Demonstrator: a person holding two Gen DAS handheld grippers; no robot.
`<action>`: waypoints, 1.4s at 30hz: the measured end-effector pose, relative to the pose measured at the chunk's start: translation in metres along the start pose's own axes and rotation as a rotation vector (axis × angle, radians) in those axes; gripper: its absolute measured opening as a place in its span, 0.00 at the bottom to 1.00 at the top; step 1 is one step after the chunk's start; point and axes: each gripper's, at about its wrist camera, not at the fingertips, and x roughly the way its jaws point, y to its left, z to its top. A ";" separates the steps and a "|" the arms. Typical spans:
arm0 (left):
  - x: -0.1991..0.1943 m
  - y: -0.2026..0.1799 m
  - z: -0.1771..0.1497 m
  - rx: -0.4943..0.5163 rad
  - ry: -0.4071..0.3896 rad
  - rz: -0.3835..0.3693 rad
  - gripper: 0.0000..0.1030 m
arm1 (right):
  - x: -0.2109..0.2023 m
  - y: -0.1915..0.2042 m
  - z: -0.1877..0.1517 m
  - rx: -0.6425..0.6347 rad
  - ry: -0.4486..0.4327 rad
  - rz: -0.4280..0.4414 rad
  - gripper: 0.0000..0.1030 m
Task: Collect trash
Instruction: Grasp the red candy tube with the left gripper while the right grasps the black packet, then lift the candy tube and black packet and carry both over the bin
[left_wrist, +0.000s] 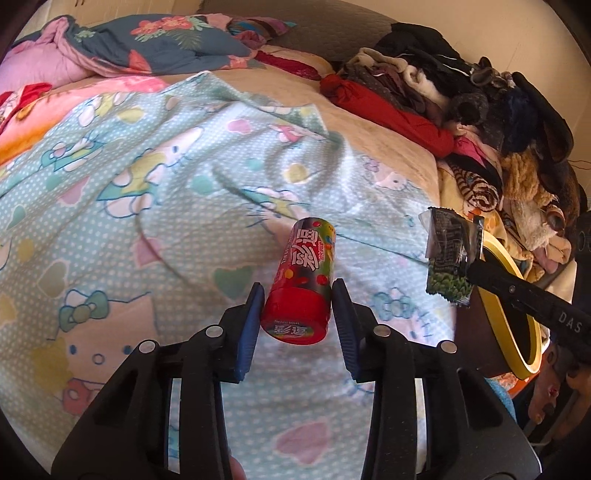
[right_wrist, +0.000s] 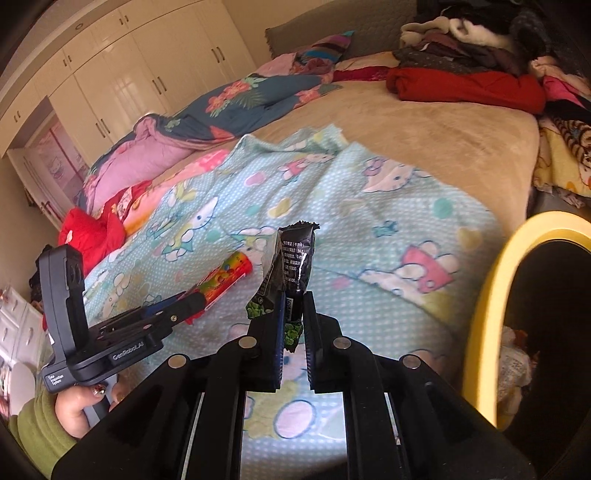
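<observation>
Two grippers hang over a bed, each with a piece of trash between its fingers. Far left in the right wrist view, a white wardrobe (right_wrist: 122, 74) lines the wall, and a hand (right_wrist: 79, 406) in a green sleeve (right_wrist: 40, 432) grips the handle of the left gripper (left_wrist: 297, 295). Its blue pads press on both sides of a red candy tube (left_wrist: 301, 284), near the capped end, and the tube is lifted clear of the bedding, its far end pointing away from the camera. Beneath it spreads a pale blue blanket (left_wrist: 166, 184) printed with cartoon cats and polka dots, lying rumpled on a beige bedspread (right_wrist: 443, 140). Behind, toward the headboard, lies a floral quilt (left_wrist: 155, 44) in blue and pink, bunched up.

Further right, the right gripper (right_wrist: 293, 306) has its jaws pressed almost together, pinching a crumpled black wrapper (right_wrist: 295, 258) with green print at its lower edge; the wrapper stands up out of the fingers, in the air above the blanket. In the left wrist view it shows just beside the yellow rim of a bin (right_wrist: 487, 295), which stands at the bed's right edge with a dark inside and some pale scraps in it. Past the bin, a heap of clothes (left_wrist: 480, 92) covers the right side of the bed, a red garment (right_wrist: 465, 86) at its front.
</observation>
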 end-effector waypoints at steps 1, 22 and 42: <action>0.000 -0.007 0.001 0.014 -0.002 -0.007 0.29 | -0.005 -0.006 0.001 0.011 -0.008 -0.005 0.09; -0.014 -0.101 0.011 0.142 -0.057 -0.125 0.28 | -0.083 -0.099 0.010 0.187 -0.139 -0.114 0.09; -0.018 -0.178 0.007 0.240 -0.072 -0.242 0.28 | -0.144 -0.163 0.002 0.306 -0.210 -0.240 0.09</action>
